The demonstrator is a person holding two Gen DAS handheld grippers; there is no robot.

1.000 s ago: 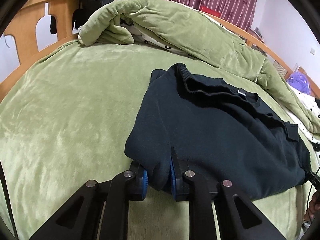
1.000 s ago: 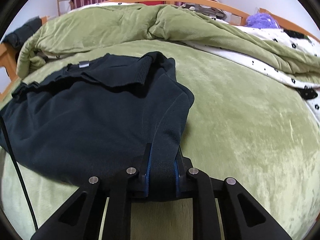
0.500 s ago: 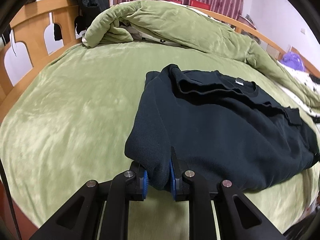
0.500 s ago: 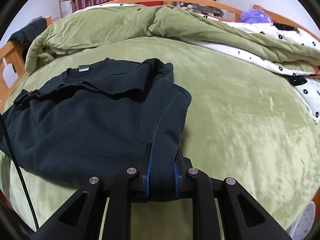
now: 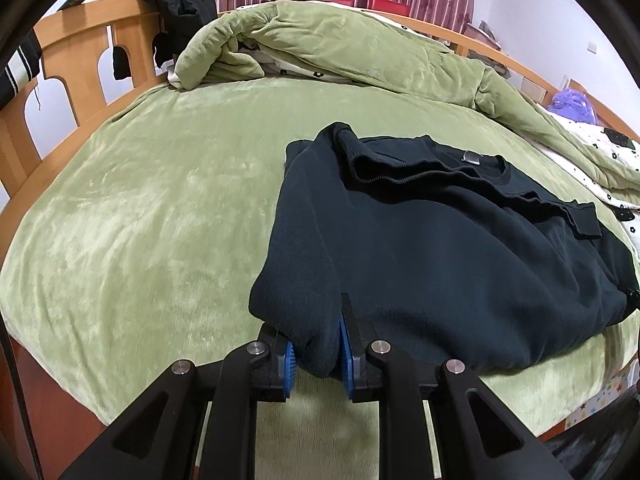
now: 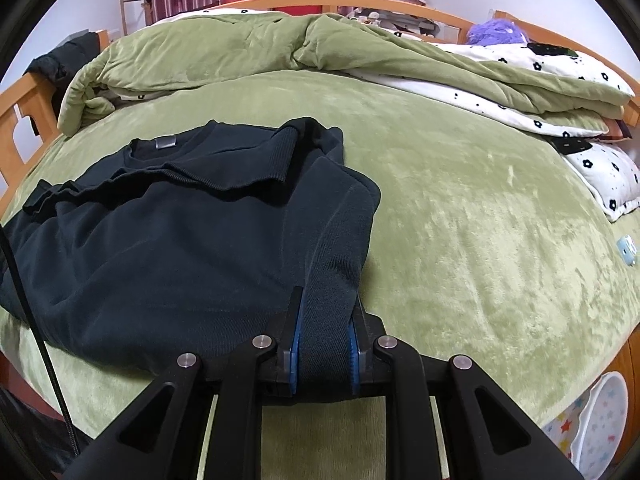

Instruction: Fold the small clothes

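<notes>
A dark navy sweatshirt [image 5: 440,248] lies folded on the green bed cover [image 5: 152,216], its ribbed hem and collar with a grey label turned up on top. My left gripper [image 5: 316,354] is shut on the near left corner of the sweatshirt, blue pads pressing the bunched cloth. In the right wrist view the same sweatshirt [image 6: 168,240] spreads to the left, and my right gripper [image 6: 323,354] is shut on its near right corner, with a thick fold of cloth between the pads.
A rumpled green quilt [image 5: 340,48] with a white flowered lining is heaped along the far side. A wooden bed rail [image 5: 80,48] with dark clothes draped on it runs at the left. The near bed edge [image 6: 600,344] drops off close by. A black cable [image 6: 28,304] hangs at left.
Both grippers have pulled back toward the near edge of the bed, dragging the sweatshirt along with them. More of the bed and its near edge now shows.
</notes>
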